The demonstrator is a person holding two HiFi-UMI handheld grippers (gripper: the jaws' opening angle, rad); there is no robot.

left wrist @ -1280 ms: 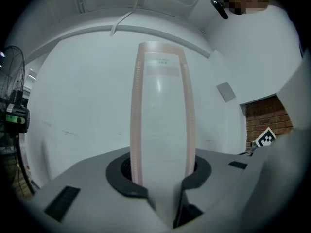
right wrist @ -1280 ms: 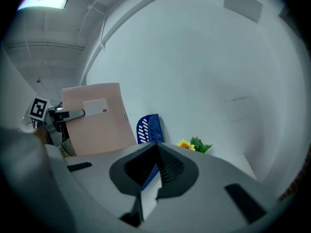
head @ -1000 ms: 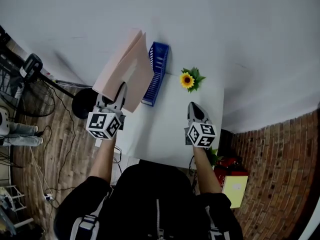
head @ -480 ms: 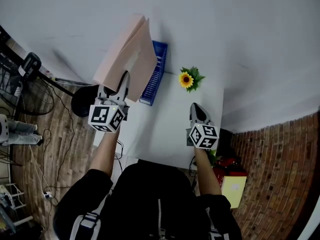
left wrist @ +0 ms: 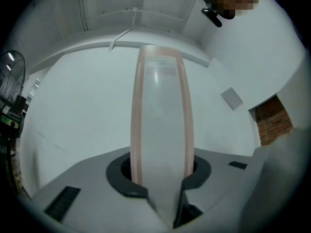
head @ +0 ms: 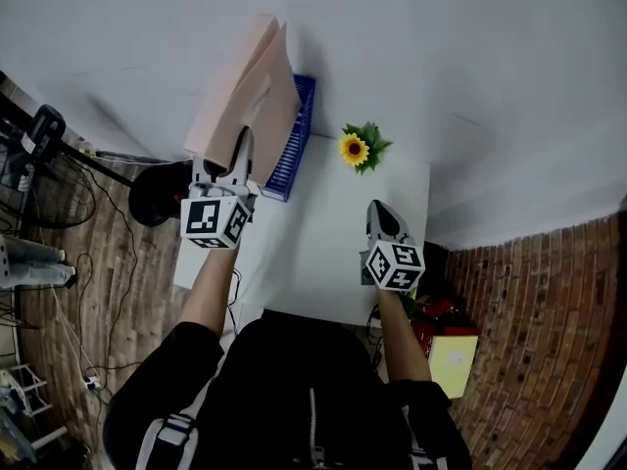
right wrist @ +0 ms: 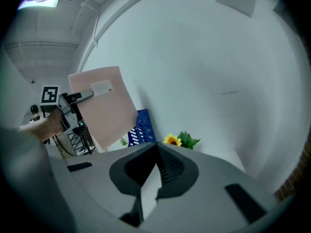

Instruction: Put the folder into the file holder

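Observation:
A pink folder hangs in the air, standing on edge, with my left gripper shut on its lower edge. It covers most of the blue file holder, which stands at the white table's far left corner against the wall. The left gripper view looks straight along the folder's edge, clamped between the jaws. In the right gripper view the folder hovers above and left of the file holder. My right gripper rests shut and empty over the table's right side.
A sunflower decoration stands at the table's far edge, right of the file holder. A black stand base and cables lie on the wood floor at the left. Red and yellow boxes sit by the brick wall on the right.
My left gripper has carried the folder farther away and up toward the wall, and the folder now stands more upright over the file holder. The right gripper has hardly moved.

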